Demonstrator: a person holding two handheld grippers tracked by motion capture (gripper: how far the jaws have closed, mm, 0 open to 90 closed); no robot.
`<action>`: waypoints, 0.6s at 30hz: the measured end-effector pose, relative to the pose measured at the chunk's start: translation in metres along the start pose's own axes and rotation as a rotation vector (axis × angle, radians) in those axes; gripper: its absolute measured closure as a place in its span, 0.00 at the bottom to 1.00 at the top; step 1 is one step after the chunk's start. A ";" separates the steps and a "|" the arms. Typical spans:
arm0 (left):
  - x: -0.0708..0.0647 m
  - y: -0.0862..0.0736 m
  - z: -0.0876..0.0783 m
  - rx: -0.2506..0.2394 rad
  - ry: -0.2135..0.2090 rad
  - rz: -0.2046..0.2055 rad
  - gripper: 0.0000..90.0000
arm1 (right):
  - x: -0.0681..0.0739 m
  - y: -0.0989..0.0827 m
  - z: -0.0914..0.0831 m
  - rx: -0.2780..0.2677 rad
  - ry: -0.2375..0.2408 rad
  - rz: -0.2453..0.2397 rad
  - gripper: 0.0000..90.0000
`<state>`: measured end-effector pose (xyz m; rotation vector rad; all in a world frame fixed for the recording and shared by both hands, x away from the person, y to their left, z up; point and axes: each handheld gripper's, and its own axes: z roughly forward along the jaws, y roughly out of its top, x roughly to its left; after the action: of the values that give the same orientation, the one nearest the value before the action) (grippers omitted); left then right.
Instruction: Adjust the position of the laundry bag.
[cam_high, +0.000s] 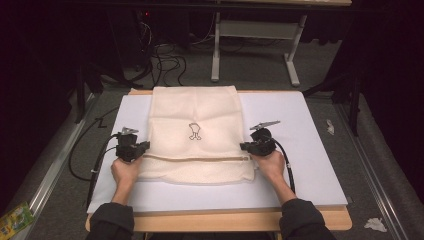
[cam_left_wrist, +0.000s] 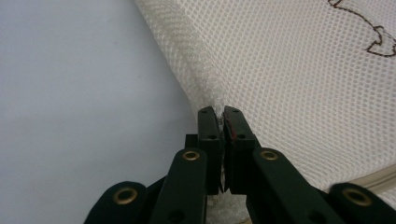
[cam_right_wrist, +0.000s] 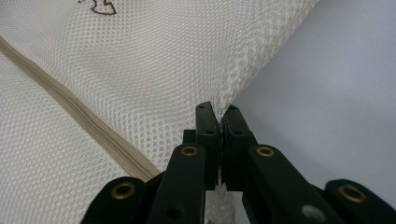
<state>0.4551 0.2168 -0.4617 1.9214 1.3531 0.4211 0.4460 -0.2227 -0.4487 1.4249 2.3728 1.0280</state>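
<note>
With both side edges of the cream mesh bag (cam_high: 195, 135) pinched, the work stands at the grasp for a fold or lift. The left tongs (cam_high: 142, 148) are clamped on the bag's left seam, and the right tongs (cam_high: 246, 146) are clamped on its right seam, each with mesh squeezed between the pads. The bag lies flat in the middle of the white sheet (cam_high: 310, 150) on the desk (cam_high: 220, 220), its long axis running away from the person, its zipper (cam_high: 197, 158) crosswise near the near end. Next, I judge, both hands must rise evenly, keeping the mesh taut.
</note>
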 end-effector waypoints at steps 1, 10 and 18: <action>-0.002 0.001 -0.001 -0.004 -0.008 0.006 0.97 | -0.001 0.000 -0.002 -0.004 -0.002 0.000 0.99; -0.016 0.003 -0.001 -0.037 -0.052 0.016 0.97 | -0.013 -0.010 -0.019 -0.030 -0.017 0.010 0.99; -0.029 0.008 0.001 -0.057 -0.081 0.030 0.97 | -0.021 -0.018 -0.031 -0.047 -0.031 0.018 0.99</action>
<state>0.4497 0.1884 -0.4530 1.8933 1.2485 0.3881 0.4293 -0.2601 -0.4412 1.4372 2.3028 1.0511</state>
